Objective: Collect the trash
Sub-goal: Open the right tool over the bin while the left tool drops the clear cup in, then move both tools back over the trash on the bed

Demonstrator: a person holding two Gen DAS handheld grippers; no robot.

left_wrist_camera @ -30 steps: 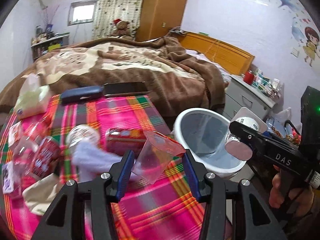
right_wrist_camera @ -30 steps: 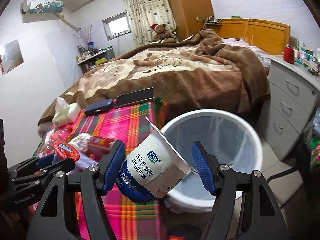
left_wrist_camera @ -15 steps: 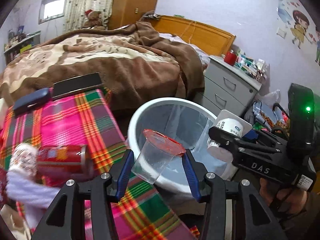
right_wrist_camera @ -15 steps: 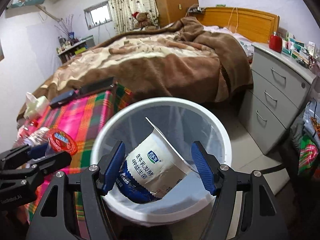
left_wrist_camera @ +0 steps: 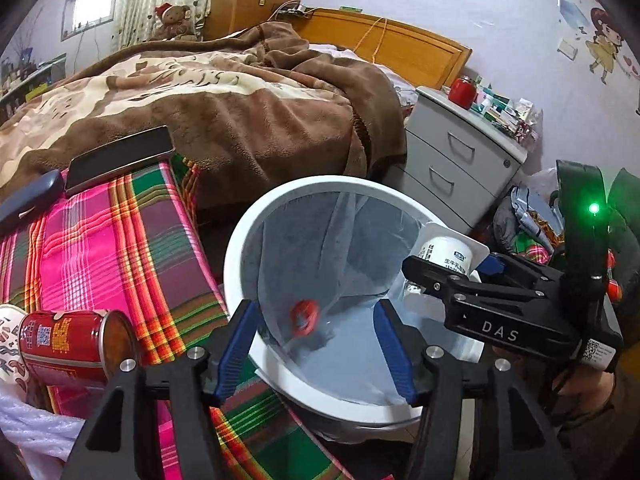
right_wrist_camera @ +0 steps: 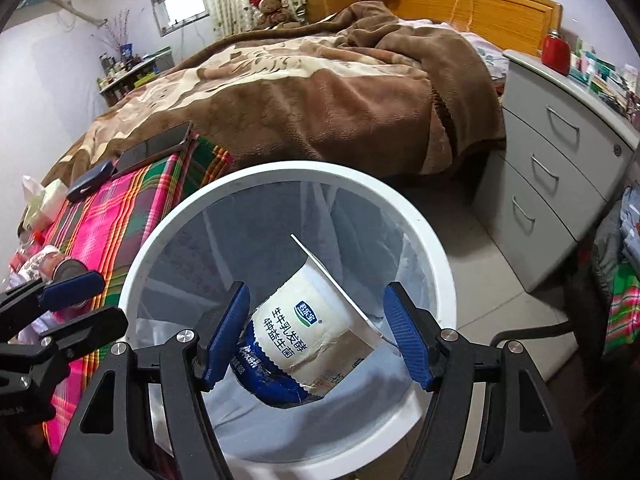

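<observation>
A white trash bin [left_wrist_camera: 240,256] with a clear liner stands beside the plaid table; it also shows in the right wrist view [right_wrist_camera: 136,264]. My left gripper [left_wrist_camera: 316,344] is open over the bin's near rim. A clear plastic cup with a red rim [left_wrist_camera: 305,318] lies inside the bin below it. My right gripper [right_wrist_camera: 318,336] is over the bin with its jaws wide, and a white and blue yogurt cup [right_wrist_camera: 296,336] sits tilted between them. The left wrist view shows that cup [left_wrist_camera: 444,256] still between the right fingers [left_wrist_camera: 424,276].
A red can [left_wrist_camera: 68,348] lies on the pink plaid tablecloth [left_wrist_camera: 120,248] at the left, with a phone [left_wrist_camera: 120,156] and a dark case [left_wrist_camera: 28,200] at its far edge. A bed [left_wrist_camera: 220,96] lies behind, and a grey drawer unit [left_wrist_camera: 460,160] stands right of the bin.
Both grippers moved from the table to above the bin. The left gripper opened and the clear cup dropped into the bin. The right gripper's jaws widened around the yogurt cup.
</observation>
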